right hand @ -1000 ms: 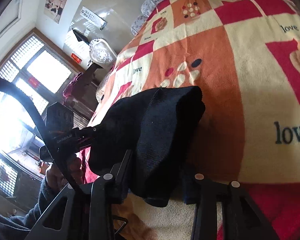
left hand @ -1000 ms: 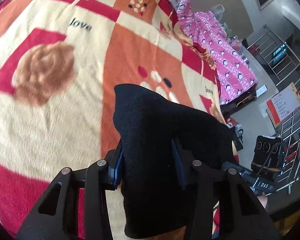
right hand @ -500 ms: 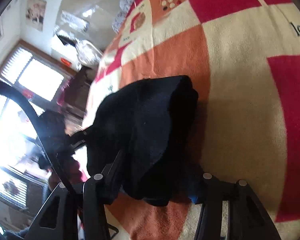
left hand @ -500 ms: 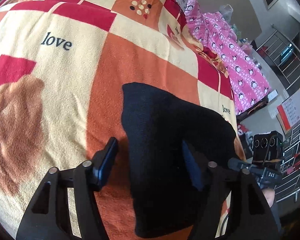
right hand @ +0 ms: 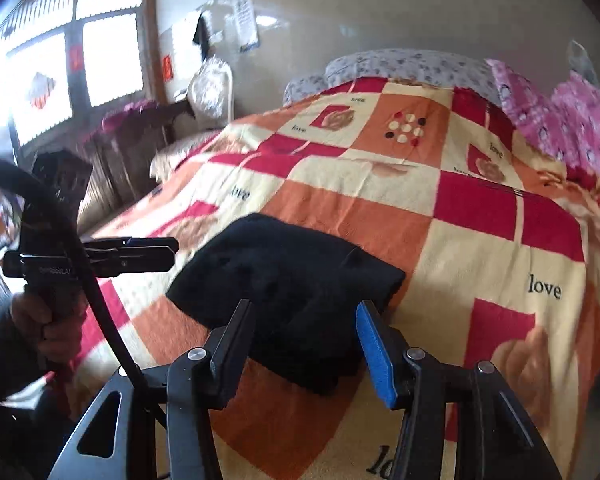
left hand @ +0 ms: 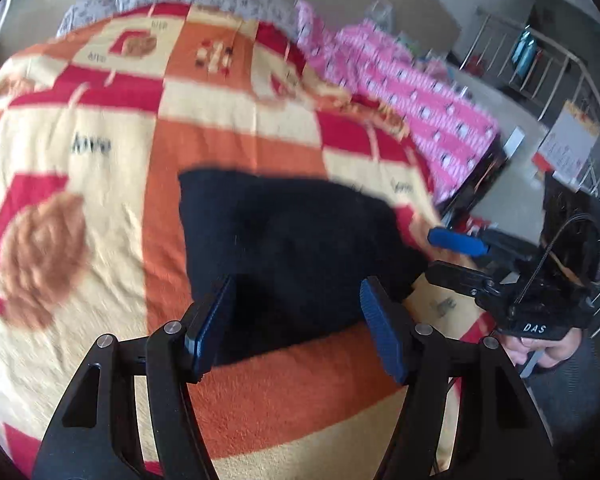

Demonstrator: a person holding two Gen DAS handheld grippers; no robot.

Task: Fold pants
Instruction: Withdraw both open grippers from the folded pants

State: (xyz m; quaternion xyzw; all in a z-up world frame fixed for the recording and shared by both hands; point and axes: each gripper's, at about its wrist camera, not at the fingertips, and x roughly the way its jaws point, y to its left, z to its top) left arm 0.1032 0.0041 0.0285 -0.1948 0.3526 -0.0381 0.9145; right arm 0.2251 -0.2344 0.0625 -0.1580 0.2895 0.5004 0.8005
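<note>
The black pants (left hand: pixel 292 248) lie folded into a compact bundle on the checked blanket (left hand: pixel 112 248) of the bed. They also show in the right wrist view (right hand: pixel 292 292). My left gripper (left hand: pixel 296 320) is open and empty, raised just above the near edge of the bundle. My right gripper (right hand: pixel 304 344) is open and empty too, above the bundle's near corner. The right gripper shows at the bundle's right in the left wrist view (left hand: pixel 460 256). The left gripper shows at far left in the right wrist view (right hand: pixel 140 254).
The orange, red and cream blanket (right hand: pixel 440 216) covers the bed. A pink patterned quilt (left hand: pixel 412 104) lies along the bed's far right side. A metal rack (left hand: pixel 572 92) stands beyond the bed. A window (right hand: pixel 68 60) and dark furniture (right hand: pixel 128 152) stand left.
Both grippers have opened and let go of the pants. The bundle now lies flat on the blanket, and both grippers have pulled back and up from it.
</note>
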